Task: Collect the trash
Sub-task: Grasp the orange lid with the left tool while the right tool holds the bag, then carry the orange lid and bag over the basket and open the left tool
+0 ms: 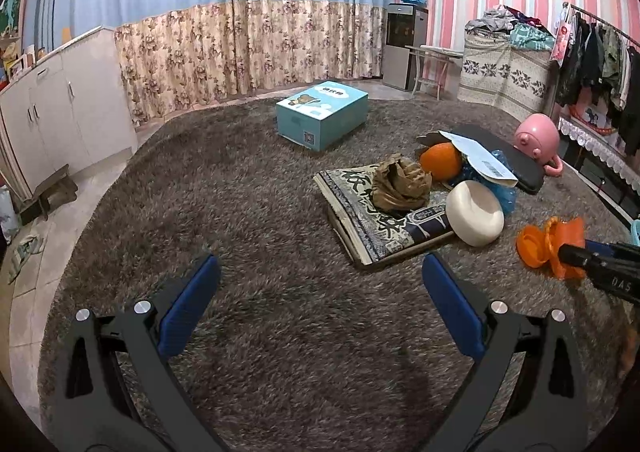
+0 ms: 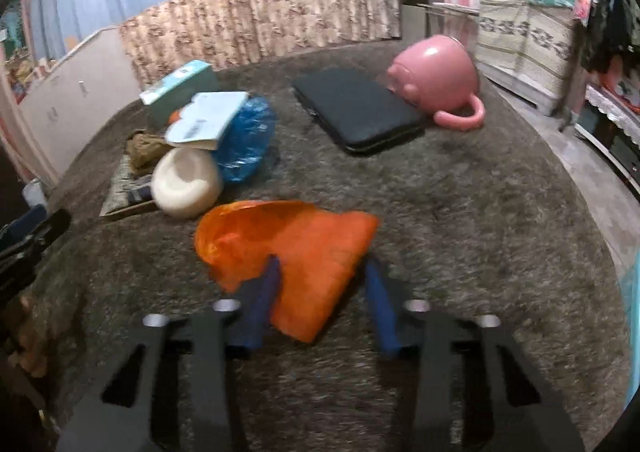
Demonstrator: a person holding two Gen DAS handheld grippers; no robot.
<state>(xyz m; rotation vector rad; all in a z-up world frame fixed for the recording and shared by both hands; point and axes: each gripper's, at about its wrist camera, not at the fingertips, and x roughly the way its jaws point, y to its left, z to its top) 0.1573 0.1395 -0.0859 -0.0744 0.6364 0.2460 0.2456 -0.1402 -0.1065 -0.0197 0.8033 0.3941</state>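
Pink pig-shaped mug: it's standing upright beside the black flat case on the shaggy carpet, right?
Not upright. The pink pig-shaped mug lies tipped on its side, handle resting on the shaggy carpet, beside the black flat case. The right wrist view shows it.

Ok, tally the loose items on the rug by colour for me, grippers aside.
Orange: 2, fruit, plastic bag
Blue: 2, box, crumpled plastic
White: 2, round tub, paper label
Brown: 1, crumpled paper
Pink: 1, mug
Black: 1, flat case
Patterned: 1, flat carton
Total: 10
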